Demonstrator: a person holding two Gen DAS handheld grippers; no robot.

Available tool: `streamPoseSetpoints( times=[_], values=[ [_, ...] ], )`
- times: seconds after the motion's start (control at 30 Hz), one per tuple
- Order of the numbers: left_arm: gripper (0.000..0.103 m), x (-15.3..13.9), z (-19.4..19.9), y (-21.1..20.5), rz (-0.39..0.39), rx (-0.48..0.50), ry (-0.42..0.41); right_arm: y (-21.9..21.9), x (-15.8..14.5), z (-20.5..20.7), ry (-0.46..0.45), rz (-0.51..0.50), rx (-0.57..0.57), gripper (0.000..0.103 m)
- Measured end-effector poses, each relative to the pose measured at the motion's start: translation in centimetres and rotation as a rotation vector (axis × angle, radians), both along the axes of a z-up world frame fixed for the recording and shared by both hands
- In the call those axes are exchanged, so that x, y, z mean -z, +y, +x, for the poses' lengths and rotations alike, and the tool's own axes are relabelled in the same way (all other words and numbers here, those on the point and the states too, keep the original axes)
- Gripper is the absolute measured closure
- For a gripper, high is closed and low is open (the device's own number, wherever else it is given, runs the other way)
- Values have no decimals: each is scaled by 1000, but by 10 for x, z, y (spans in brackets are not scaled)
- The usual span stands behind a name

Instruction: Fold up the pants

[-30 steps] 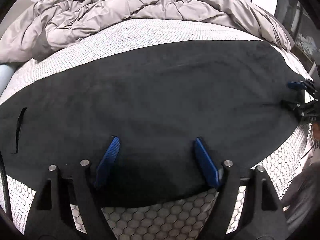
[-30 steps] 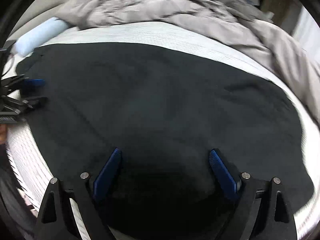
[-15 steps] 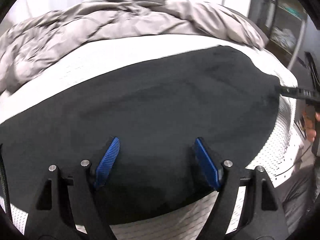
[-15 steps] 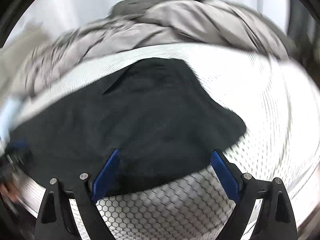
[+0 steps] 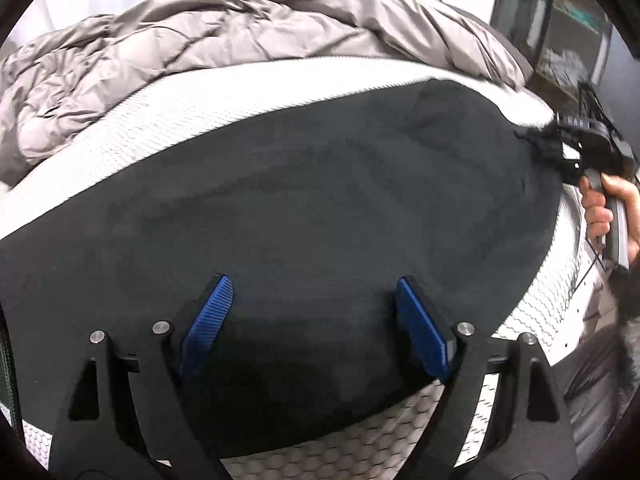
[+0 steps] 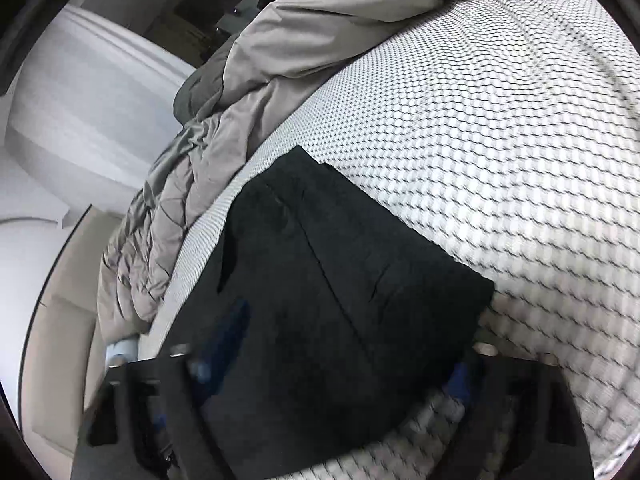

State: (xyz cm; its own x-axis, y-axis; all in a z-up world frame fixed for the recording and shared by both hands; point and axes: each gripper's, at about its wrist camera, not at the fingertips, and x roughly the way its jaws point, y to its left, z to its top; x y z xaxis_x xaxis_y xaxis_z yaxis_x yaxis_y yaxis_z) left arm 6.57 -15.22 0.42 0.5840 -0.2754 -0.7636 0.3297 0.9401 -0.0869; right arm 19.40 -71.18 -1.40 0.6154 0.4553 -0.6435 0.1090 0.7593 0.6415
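my left gripper: jaws spread, just widened, over pants, no grip | my right gripper: jaws narrowing, blurred, pants edge between, grip unclear | pants flat on bed, duvet behind

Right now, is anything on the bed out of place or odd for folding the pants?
Nothing is spilled or damaged. The black pants lie flat on the white mattress. Only the grey comforter looks untidy: it is bunched in a heap along the far side, beside the pants and apart from them.
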Motion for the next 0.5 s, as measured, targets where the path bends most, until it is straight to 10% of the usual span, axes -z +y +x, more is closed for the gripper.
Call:
streamPoseSetpoints(
  times=[0.07, 0.37, 0.43, 0.5],
  values=[
    [21, -4, 7, 18, -9, -40, -5, 4, -2, 4, -10, 5, 11, 71],
    [21, -11, 19, 104, -69, -244, -7, 136, -92, -11, -345, -181, -301, 84],
    [21, -8, 19, 117, -88, -278, 0, 195, -98, -15, -384, -164, -489, 76],
    [21, -6, 21, 127, -84, -297, 8, 253, -92, -23, -375, -135, -711, 23]
  ],
)
